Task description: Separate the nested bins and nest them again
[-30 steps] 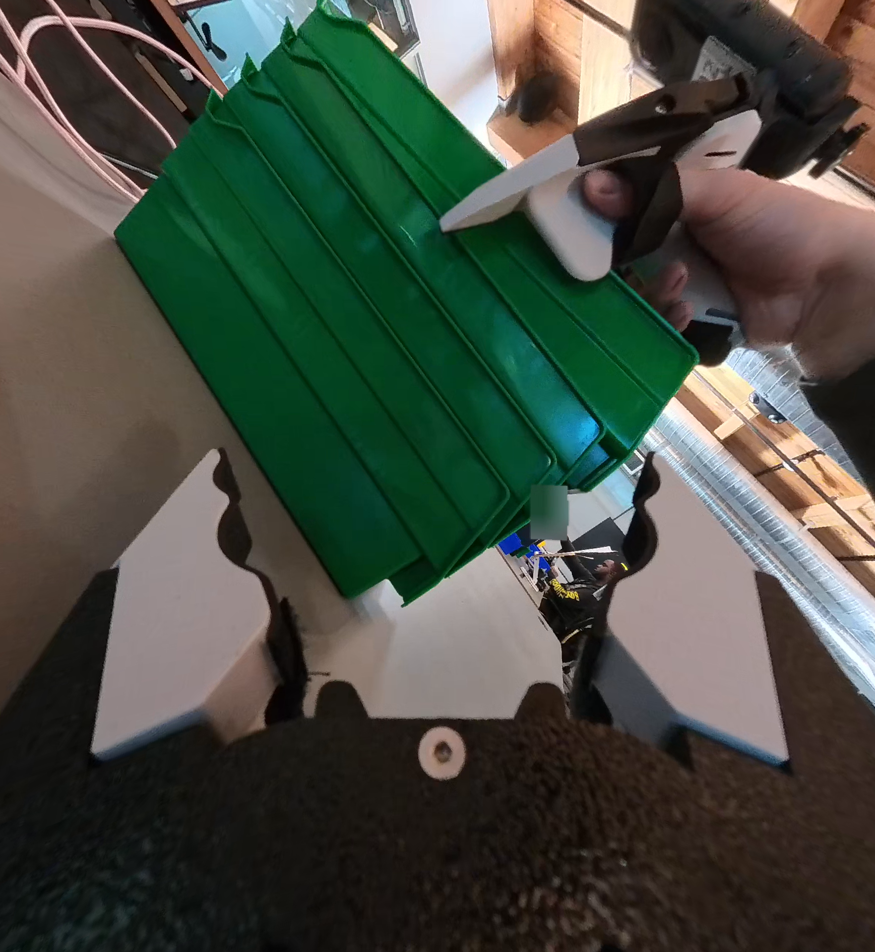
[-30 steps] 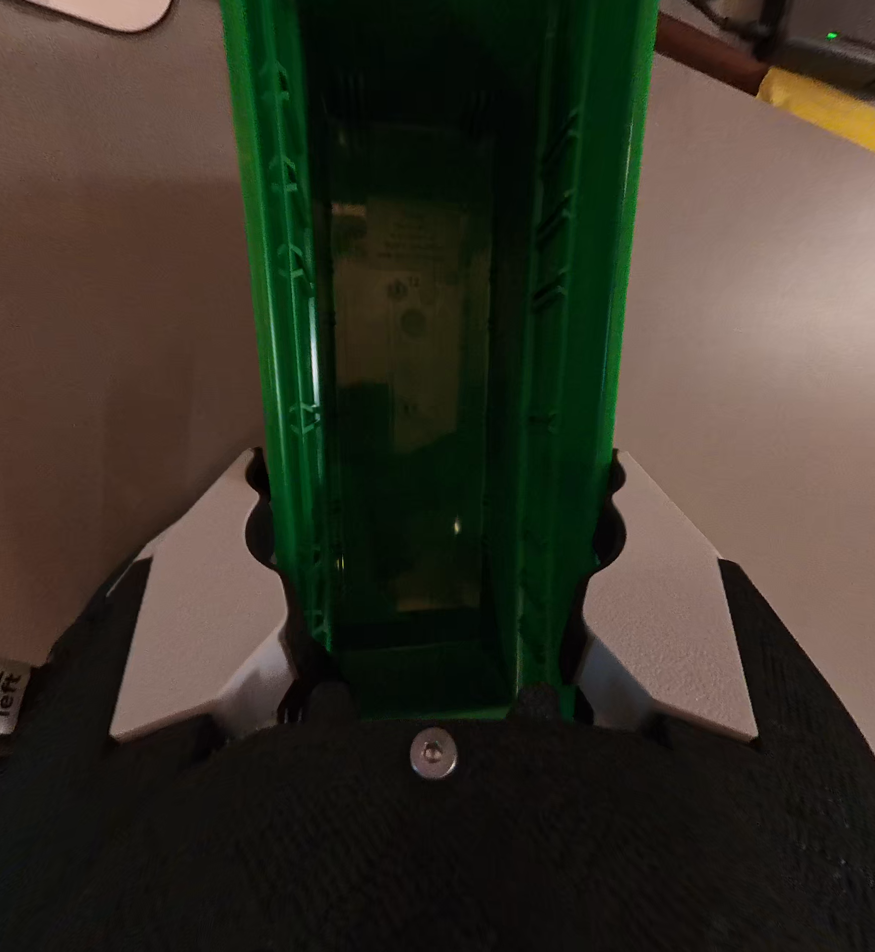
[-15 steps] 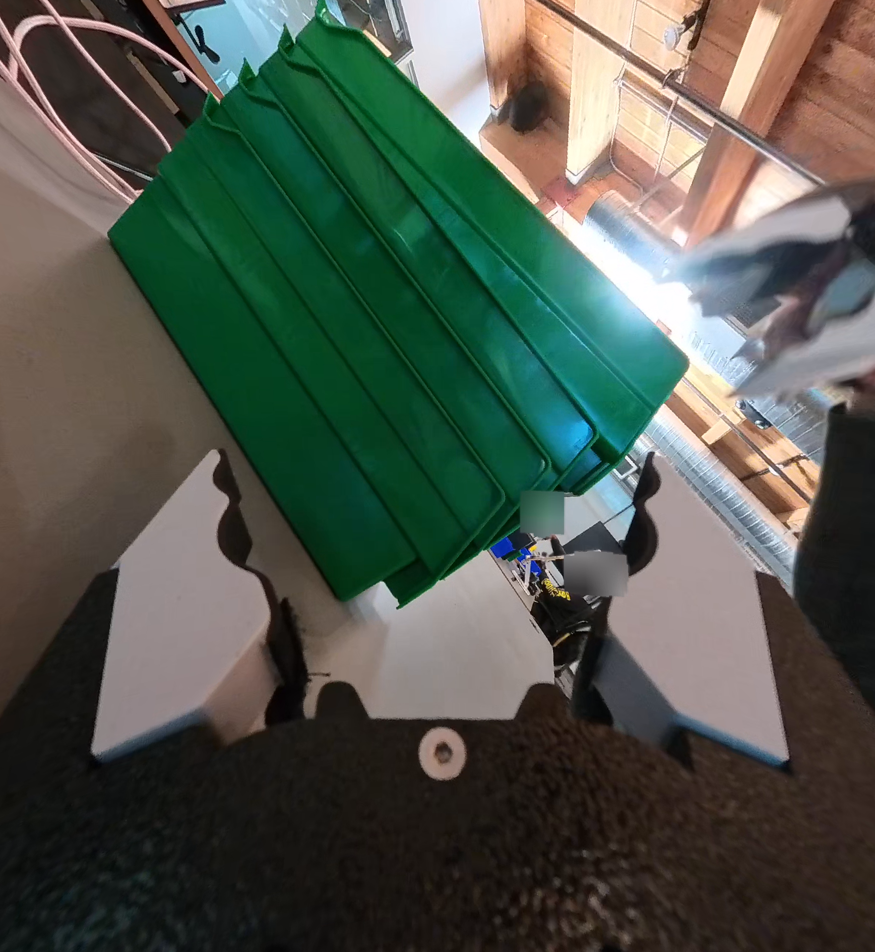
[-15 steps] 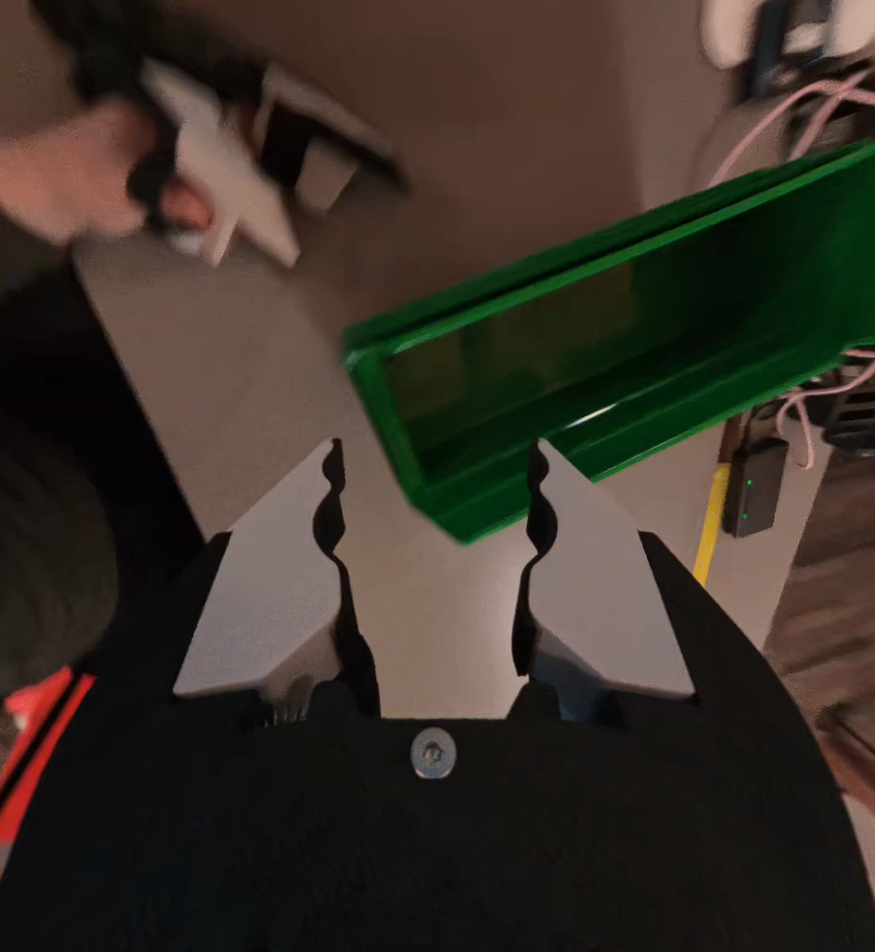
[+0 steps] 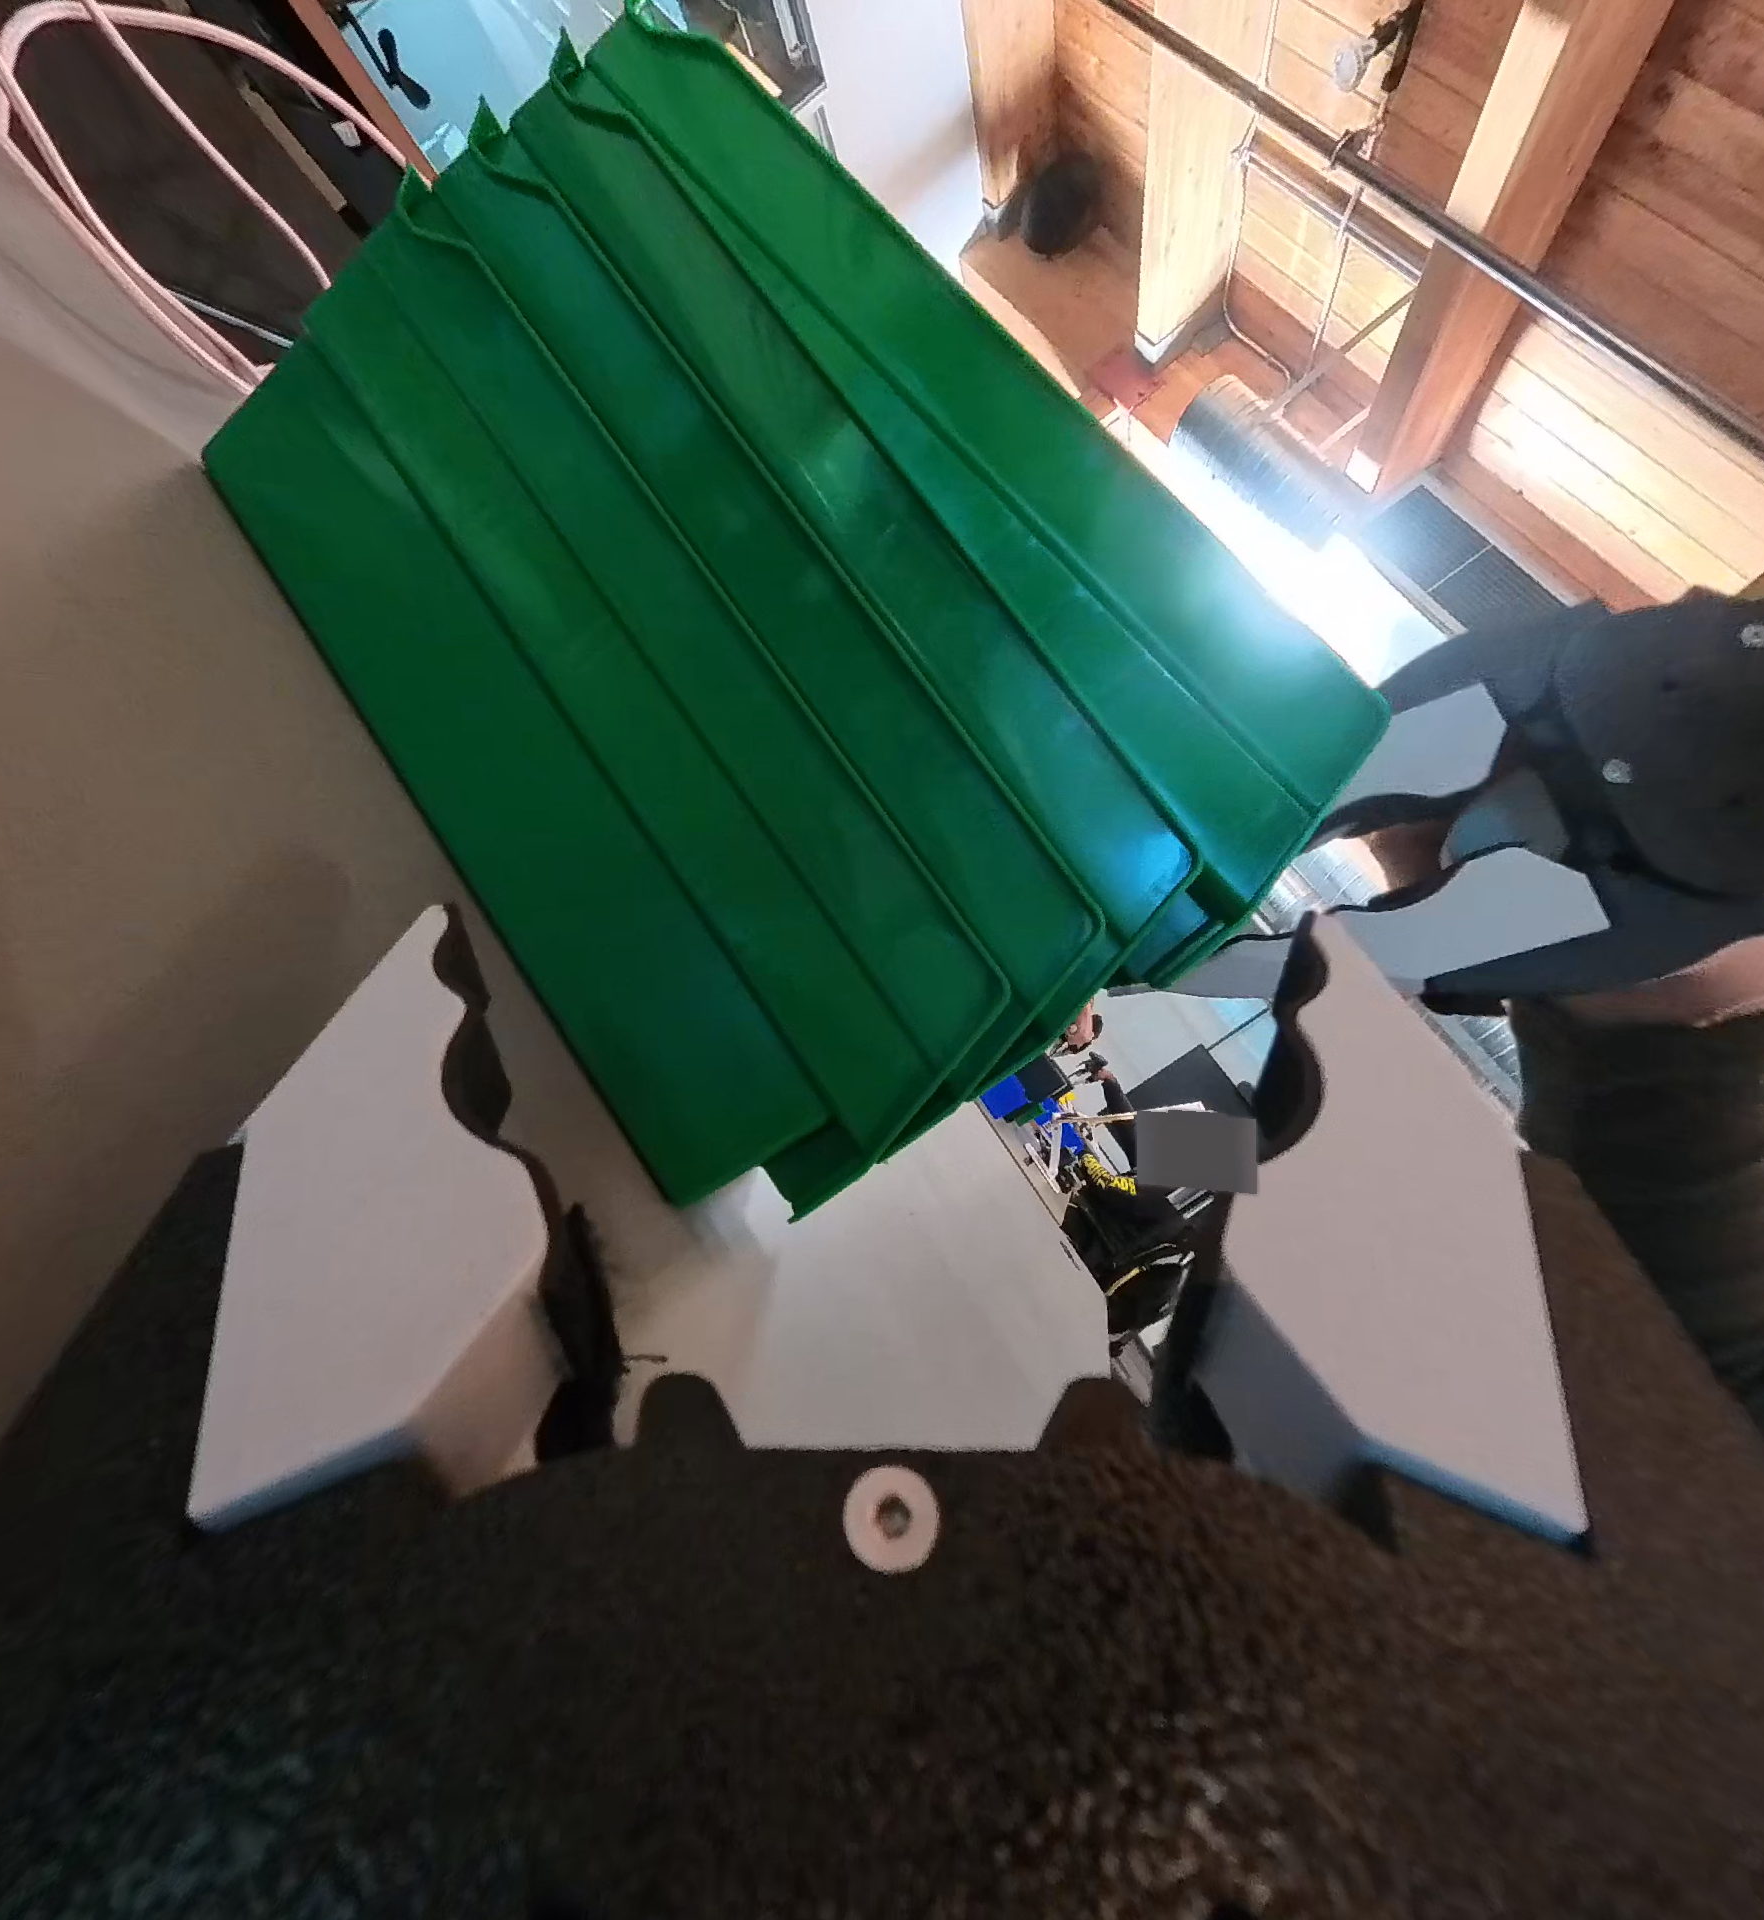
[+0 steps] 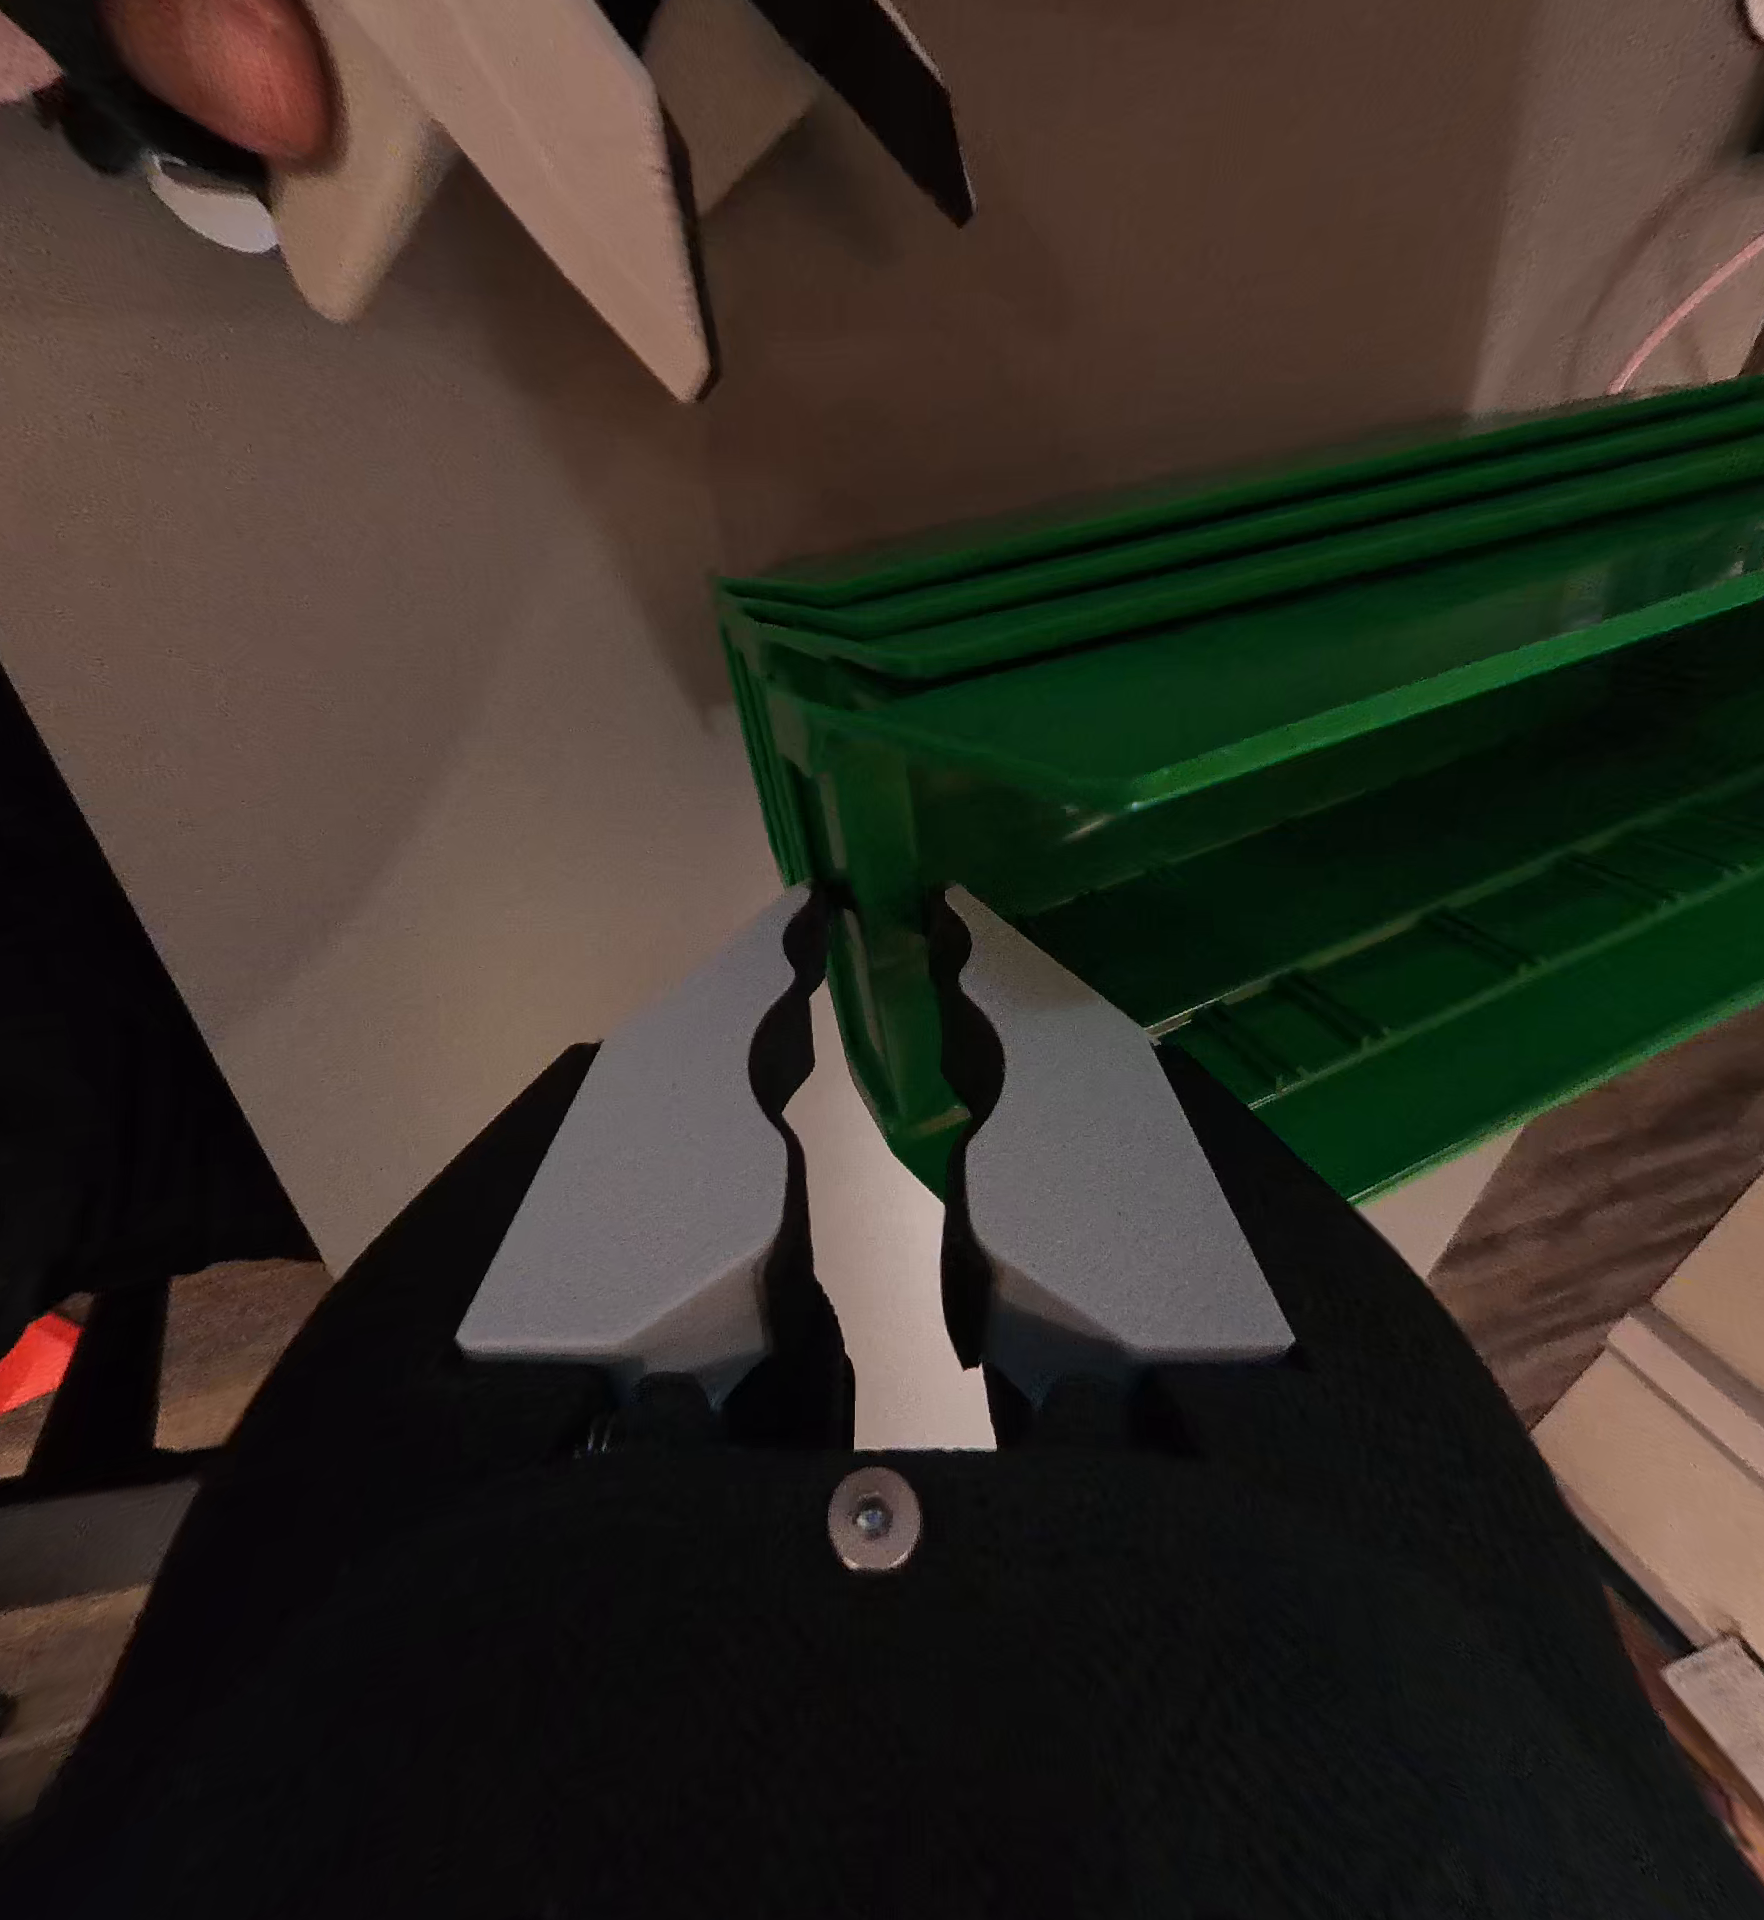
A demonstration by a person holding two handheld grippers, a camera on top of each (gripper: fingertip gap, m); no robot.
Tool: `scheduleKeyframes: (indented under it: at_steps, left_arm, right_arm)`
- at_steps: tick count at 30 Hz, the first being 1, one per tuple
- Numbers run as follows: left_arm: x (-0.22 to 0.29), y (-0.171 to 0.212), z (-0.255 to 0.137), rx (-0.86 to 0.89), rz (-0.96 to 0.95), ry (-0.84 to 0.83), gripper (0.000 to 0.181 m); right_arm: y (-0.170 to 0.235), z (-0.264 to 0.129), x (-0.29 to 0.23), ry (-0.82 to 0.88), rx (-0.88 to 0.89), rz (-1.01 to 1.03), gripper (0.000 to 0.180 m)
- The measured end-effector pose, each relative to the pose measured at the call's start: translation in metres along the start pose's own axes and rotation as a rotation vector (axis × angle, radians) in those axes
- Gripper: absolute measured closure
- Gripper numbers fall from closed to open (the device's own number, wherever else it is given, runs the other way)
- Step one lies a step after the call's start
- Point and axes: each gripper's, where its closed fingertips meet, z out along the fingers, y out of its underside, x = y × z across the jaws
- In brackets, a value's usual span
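The nested bins [image 5: 712,644] were plain glossy green, and the tabletop [image 5: 78,727] under them a flat beige. The left gripper [image 5: 878,1049] and right gripper [image 6: 873,914] both had pale grey jaws on black bodies. Pink cables [image 5: 78,177] looped behind.

The nested bins [image 5: 732,644] are smooth green plastic with a glossy sheen that catches the light along their walls. The table [image 5: 78,675] under them is a matt beige surface. The left gripper [image 5: 878,1081] has matt pale grey fingers [image 5: 369,1247] on a rough, grainy black body; the right gripper [image 6: 878,935] looks the same, with a bright metal screw [image 6: 873,1522]. Behind, beams [image 5: 1480,208] are bare wood.
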Motion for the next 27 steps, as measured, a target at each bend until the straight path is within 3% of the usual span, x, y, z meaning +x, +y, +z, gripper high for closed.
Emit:
scheduleKeyframes:
  at_steps: [1, 2, 4, 11, 16, 27]
  left_arm:
    - [0.000, 0.001, 0.000, -0.003, 0.002, -0.001, 0.035]
    - [0.000, 0.001, 0.000, -0.004, 0.002, -0.002, 0.035]
    - [0.000, 0.000, 0.000, 0.000, 0.002, -0.001, 0.035]
    - [0.000, 0.000, 0.000, 0.005, 0.001, 0.001, 0.035]
    - [0.000, 0.000, 0.000, 0.002, -0.003, 0.003, 0.035]
    - [0.001, -0.001, 0.000, 0.006, -0.010, 0.011, 0.035]
  right_arm:
    - [0.000, 0.000, 0.000, 0.003, 0.013, -0.006, 0.162]
    - [0.000, 0.000, 0.000, 0.006, 0.027, -0.010, 0.161]
    - [-0.001, 0.002, -0.005, -0.018, 0.050, -0.021, 0.138]
    - [0.003, 0.012, -0.001, 0.050, -0.011, 0.010, 0.154]
    - [-0.018, 0.009, -0.004, 0.138, 0.060, 0.057, 0.154]
    - [-0.028, 0.006, 0.006, 0.367, -0.034, 0.031, 0.151]
